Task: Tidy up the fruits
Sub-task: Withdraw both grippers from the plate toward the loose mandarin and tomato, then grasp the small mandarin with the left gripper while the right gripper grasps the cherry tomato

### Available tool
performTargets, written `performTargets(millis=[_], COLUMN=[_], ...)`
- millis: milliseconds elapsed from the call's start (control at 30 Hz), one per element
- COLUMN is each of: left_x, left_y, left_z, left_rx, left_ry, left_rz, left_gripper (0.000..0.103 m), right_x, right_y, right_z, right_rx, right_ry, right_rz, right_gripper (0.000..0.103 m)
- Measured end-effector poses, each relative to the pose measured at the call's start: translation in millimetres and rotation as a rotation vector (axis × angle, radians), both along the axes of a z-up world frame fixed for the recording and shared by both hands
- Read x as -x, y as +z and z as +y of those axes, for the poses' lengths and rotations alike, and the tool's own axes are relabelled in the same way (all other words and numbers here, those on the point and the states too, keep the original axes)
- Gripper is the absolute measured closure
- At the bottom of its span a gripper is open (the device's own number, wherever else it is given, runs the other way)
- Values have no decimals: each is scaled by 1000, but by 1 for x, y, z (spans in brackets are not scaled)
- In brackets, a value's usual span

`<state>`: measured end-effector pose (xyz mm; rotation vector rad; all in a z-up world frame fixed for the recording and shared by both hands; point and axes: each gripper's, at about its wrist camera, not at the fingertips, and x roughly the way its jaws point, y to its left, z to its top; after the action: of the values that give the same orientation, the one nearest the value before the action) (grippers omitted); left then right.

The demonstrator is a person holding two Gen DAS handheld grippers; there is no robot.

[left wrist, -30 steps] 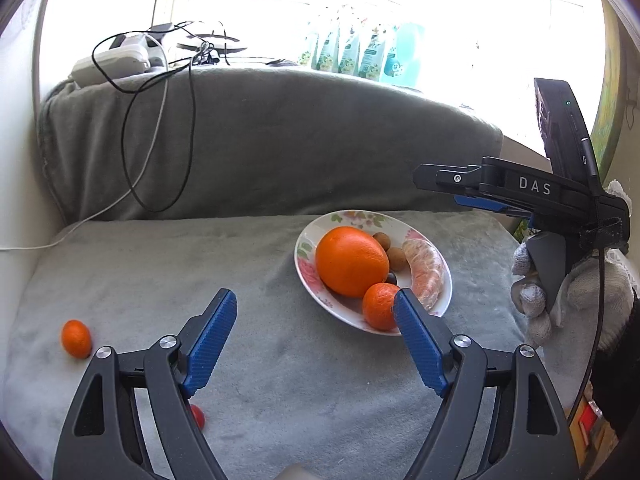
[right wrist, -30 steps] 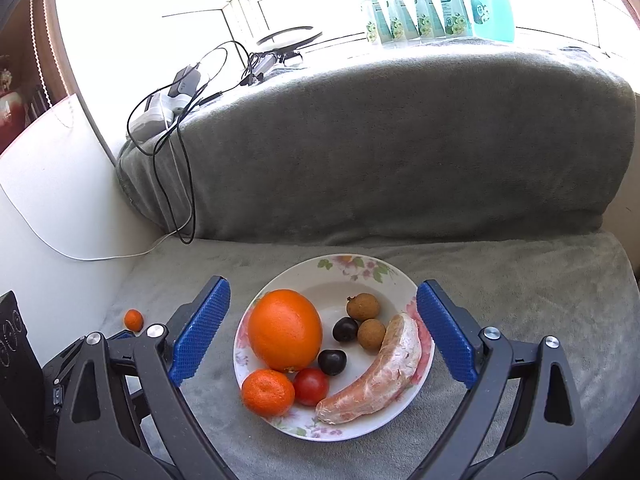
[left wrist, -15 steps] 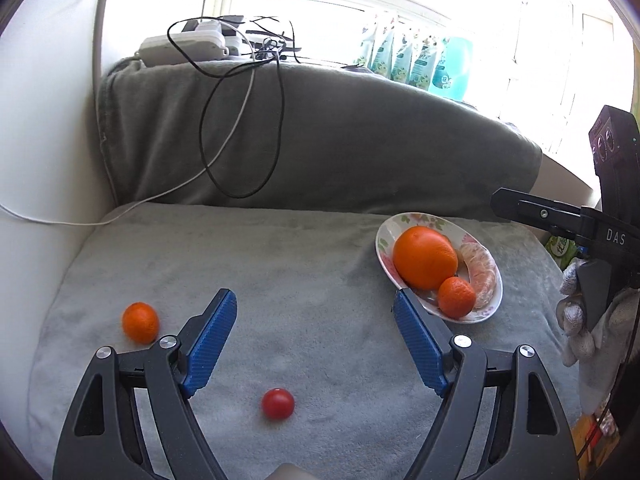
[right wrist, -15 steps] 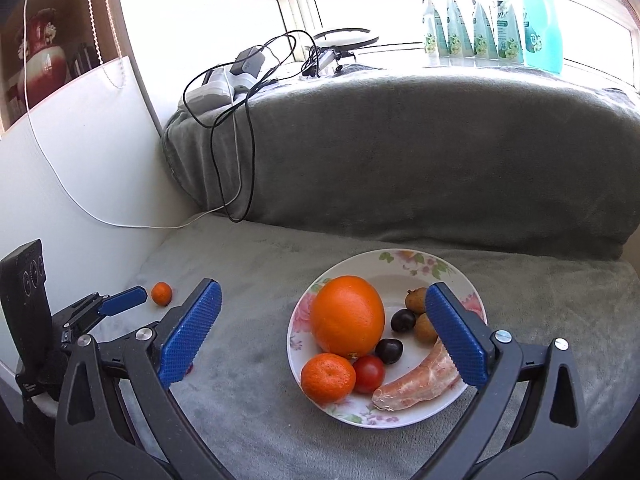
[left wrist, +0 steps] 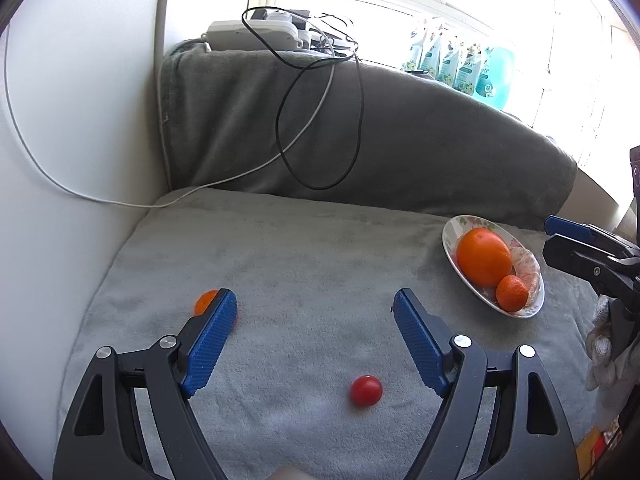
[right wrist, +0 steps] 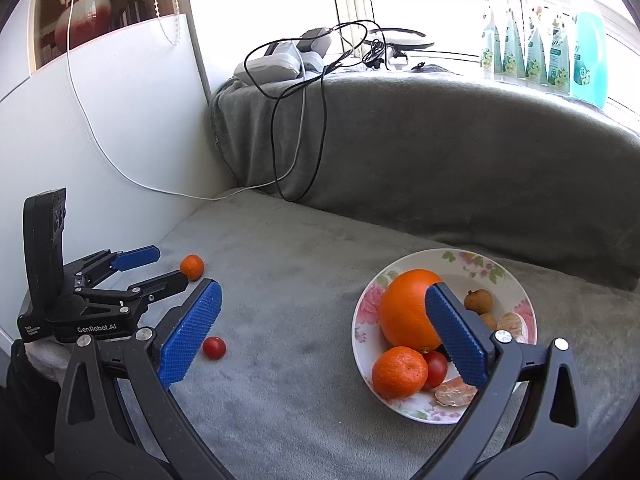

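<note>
My left gripper (left wrist: 314,304) is open over the grey blanket, with nothing between its blue fingers. A loose cherry tomato (left wrist: 365,391) lies just below and between them. A loose small mandarin (left wrist: 203,301) peeks from behind the left finger. In the right wrist view my right gripper (right wrist: 322,296) stands wide open and empty. Its right finger sits in front of the floral plate (right wrist: 362,334), which holds a big orange (right wrist: 402,316), a mandarin (right wrist: 400,372), a cherry tomato (right wrist: 437,367), brown longans (right wrist: 478,301) and peeled fruit pieces (right wrist: 456,394). That view also has the left gripper (right wrist: 170,266) beside the loose mandarin (right wrist: 192,267) and loose tomato (right wrist: 214,347).
A white wall (left wrist: 60,200) closes the left side. The blanket-covered backrest (left wrist: 400,140) rises behind, with black and white cables (left wrist: 320,128) hanging down it and chargers on top. Bottles (right wrist: 540,60) line the windowsill. The right gripper (left wrist: 547,237) and a gloved hand (left wrist: 604,352) are at the right edge.
Both grippers have swung left. The plate has slid to the right in both views. The loose tomato and mandarin now lie by the left gripper's fingers. The right jaws stand slightly wider.
</note>
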<state>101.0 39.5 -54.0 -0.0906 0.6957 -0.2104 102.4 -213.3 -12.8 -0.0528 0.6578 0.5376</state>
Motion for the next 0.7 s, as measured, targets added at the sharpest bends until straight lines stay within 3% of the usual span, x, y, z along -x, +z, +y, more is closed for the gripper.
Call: performTargets(millis=[600, 700], left_x=[-15, -19], left_y=[-21, -26], left_z=[51, 55], left_rx=[50, 62], left_ry=[80, 78], left_rz=[52, 67], left_gripper=[23, 30], right_x=[18, 18], right_y=[-36, -45], right_z=[76, 85], right_rx=[102, 109], right_ry=[174, 200], right_rz=[49, 68], right_gripper=[0, 0])
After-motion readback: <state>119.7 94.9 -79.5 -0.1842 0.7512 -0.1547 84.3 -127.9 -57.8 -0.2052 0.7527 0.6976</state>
